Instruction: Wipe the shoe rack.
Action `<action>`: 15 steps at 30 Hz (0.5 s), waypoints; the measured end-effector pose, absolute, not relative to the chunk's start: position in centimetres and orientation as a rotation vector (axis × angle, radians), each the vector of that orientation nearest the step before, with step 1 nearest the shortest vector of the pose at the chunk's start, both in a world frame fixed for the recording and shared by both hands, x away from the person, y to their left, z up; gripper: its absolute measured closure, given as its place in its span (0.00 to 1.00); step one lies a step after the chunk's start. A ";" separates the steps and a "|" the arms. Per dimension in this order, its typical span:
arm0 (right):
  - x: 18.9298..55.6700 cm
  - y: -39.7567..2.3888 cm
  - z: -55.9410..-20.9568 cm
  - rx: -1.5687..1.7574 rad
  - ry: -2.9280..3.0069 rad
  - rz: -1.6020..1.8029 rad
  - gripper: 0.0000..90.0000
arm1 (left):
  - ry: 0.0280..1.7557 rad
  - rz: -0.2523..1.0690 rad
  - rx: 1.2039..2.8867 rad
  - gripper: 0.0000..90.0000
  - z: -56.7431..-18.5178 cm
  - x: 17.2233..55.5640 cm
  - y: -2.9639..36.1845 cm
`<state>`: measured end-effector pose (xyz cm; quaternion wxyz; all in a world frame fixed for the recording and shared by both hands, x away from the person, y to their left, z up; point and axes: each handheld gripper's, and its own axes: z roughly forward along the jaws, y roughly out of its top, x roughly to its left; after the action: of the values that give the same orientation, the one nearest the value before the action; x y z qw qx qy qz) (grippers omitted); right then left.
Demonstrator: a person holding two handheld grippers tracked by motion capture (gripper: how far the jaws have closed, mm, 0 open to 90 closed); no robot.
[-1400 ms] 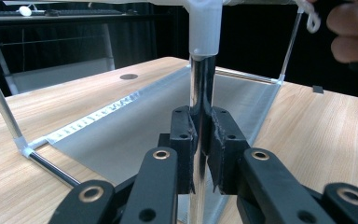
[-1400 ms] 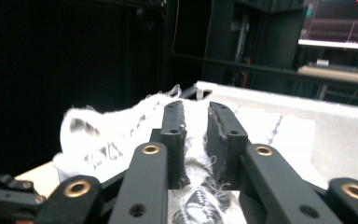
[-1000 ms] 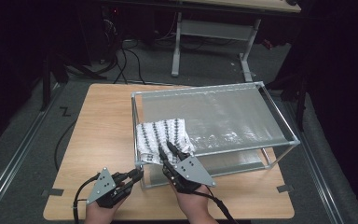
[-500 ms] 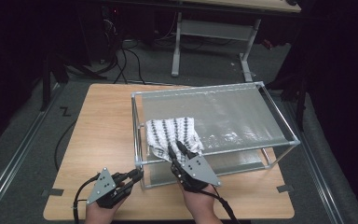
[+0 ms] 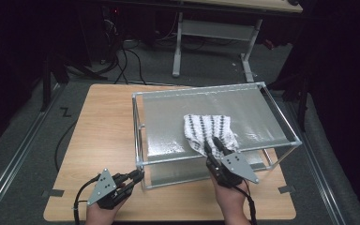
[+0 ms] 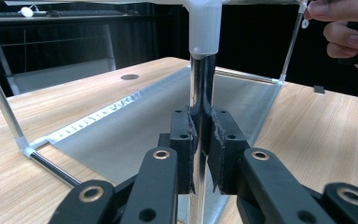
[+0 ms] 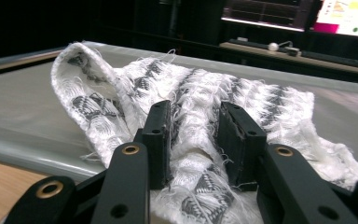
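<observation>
A metal-framed rack [image 5: 140, 136] with 2 grey mesh shelves stands on the wooden table [image 5: 98, 136]; on its upper shelf [image 5: 258, 110] lies a white cloth with dark patterned stripes [image 5: 208, 129], rumpled and folded over on itself, toward the near edge and right of the shelf's middle.

The left gripper [image 5: 133, 178] is low at the near left corner of the rack, clamped on the corner's upright chrome post [image 6: 201, 93]; in the left gripper view both black pads press against the post from either side, just below the white plastic corner joint [image 6: 204, 25], with the lower shelf [image 6: 140, 135] spreading out behind it.

The right gripper [image 5: 214, 146] reaches over the near rail of the upper shelf, its tips at the near edge of the cloth; its jaws have just been opening; in the right gripper view [image 7: 193, 135] they stand apart with a ridge of frayed cloth lying between them, and the pads do not press it; the cloth's left part is turned up into a raised fold [image 7: 81, 70], while the rest lies flatter toward the right.

The person's left hand [image 5: 101, 213] and right hand [image 5: 229, 199] come in from the near edge of the table; in the left gripper view the right hand's fingers [image 6: 342, 28] show at the upper right corner, beyond the rack.
</observation>
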<state>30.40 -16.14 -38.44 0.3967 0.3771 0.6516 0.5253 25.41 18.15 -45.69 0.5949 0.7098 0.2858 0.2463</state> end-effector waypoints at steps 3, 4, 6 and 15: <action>30.7 -17.8 -38.4 0.970 1.633 1.314 0.70 | 0.663 0.573 1.649 0.90 -45.7 25.4 18.2; 30.9 -18.4 -38.4 0.980 1.626 1.311 0.69 | 0.663 0.573 1.649 0.90 -45.7 25.4 18.2; 31.1 -19.3 -38.4 0.996 1.614 1.307 0.68 | 0.662 0.574 1.650 0.90 -45.7 25.4 18.2; 32.2 -24.2 -38.3 1.064 1.544 1.239 0.67 | 0.662 0.575 1.648 0.90 -45.7 25.4 18.2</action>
<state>32.20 -24.23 -38.34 0.4325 0.4267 0.6195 0.4971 25.43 18.15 -45.71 0.5950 0.7096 0.2849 0.2476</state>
